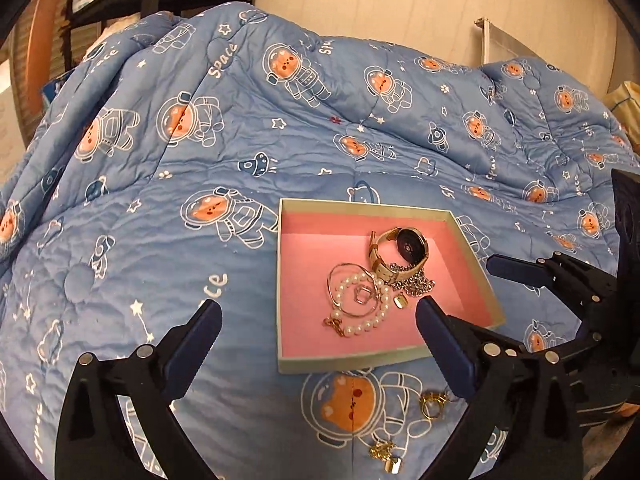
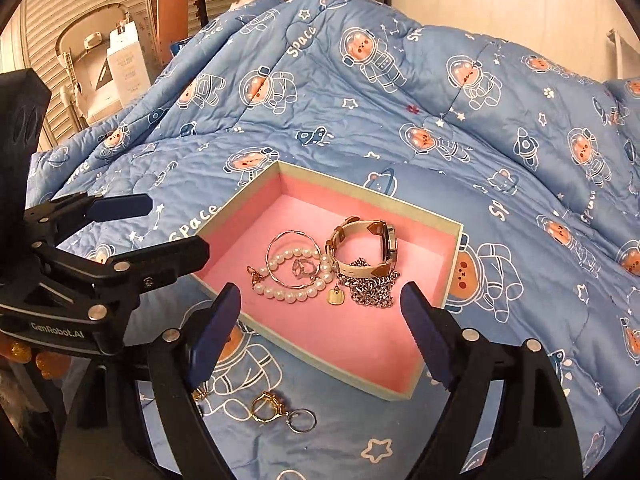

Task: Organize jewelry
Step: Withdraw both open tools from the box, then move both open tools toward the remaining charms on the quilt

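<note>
L wrist view: left gripper (image 1: 318, 312) jaws spread wide, holding nothing, hovering over near edge of pink-lined box (image 1: 472, 236), w/ gold rings (image 1: 433, 404) and a gold chain bit (image 1: 386, 456) lying loose on the blue quilt (image 1: 160, 200) just below the jaws, outside box. R wrist view: right gripper (image 2: 320, 300) also wide open & empty, aimed at box (image 2: 452, 272) holding watch (image 2: 366, 246), pearl bracelet (image 2: 292, 276), thin bangle (image 2: 294, 258), silver chain (image 2: 370, 290); loose rings (image 2: 280, 410) on quilt (image 2: 400, 100) near its left finger.

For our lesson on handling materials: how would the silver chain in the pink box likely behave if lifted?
The silver chain lies heaped in loose links, so it would probably hang limp and shift. It rests against the watch, so it might snag or drag that. Its fine links could slip.
</note>
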The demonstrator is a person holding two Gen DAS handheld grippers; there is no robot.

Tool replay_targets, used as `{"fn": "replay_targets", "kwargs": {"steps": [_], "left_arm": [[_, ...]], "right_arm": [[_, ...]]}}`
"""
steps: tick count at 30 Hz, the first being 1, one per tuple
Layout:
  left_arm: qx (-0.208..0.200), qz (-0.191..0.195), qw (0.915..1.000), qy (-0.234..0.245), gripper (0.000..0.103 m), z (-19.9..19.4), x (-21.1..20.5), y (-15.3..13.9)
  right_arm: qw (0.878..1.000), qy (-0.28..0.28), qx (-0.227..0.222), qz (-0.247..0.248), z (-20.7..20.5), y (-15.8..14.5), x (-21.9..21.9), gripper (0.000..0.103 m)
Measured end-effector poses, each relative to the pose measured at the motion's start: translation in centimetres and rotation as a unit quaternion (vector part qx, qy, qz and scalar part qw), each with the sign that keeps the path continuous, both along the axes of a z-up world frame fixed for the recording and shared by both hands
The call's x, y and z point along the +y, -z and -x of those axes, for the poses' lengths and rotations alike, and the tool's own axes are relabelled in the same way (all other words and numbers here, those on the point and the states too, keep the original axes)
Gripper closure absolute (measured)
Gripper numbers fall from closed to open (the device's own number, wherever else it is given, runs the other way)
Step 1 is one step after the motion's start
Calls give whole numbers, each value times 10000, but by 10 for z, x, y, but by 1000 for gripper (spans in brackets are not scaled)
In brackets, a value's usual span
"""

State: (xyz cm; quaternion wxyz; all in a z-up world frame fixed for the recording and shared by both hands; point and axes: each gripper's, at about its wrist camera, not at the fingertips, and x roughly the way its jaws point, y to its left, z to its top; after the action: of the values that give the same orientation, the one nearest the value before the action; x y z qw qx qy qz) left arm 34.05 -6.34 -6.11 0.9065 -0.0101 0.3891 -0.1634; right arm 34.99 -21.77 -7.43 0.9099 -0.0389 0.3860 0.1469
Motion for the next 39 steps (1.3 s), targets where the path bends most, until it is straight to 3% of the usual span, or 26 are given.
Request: {"fn": "replay_targets", "kwargs": {"steps": [6, 11, 16, 26, 31, 39], "left_arm": [[-44, 122, 9997, -206, 7, 33, 13, 6], [-216, -194, 9995, -127, 7, 60, 16, 16], [-254, -367, 9990, -27, 7, 81, 13, 28], [-166, -521, 9985, 79, 7, 109, 4, 51], [-182, -687, 9974, 121, 8, 119, -3, 59], [276, -358, 9976, 517, 40, 116, -17, 70]], "right_arm": [[9996, 225, -185, 22, 29, 0, -2, 22], [9980, 462, -105, -426, 49, 6, -21, 22], [9969, 602, -32, -506, 63, 17, -36, 22], [9976, 568, 163, -352, 87, 46, -48, 22], [9990, 362, 197, -144, 96, 56, -38, 28], [9991, 224, 305, -187, 98, 62, -32, 33]]}}
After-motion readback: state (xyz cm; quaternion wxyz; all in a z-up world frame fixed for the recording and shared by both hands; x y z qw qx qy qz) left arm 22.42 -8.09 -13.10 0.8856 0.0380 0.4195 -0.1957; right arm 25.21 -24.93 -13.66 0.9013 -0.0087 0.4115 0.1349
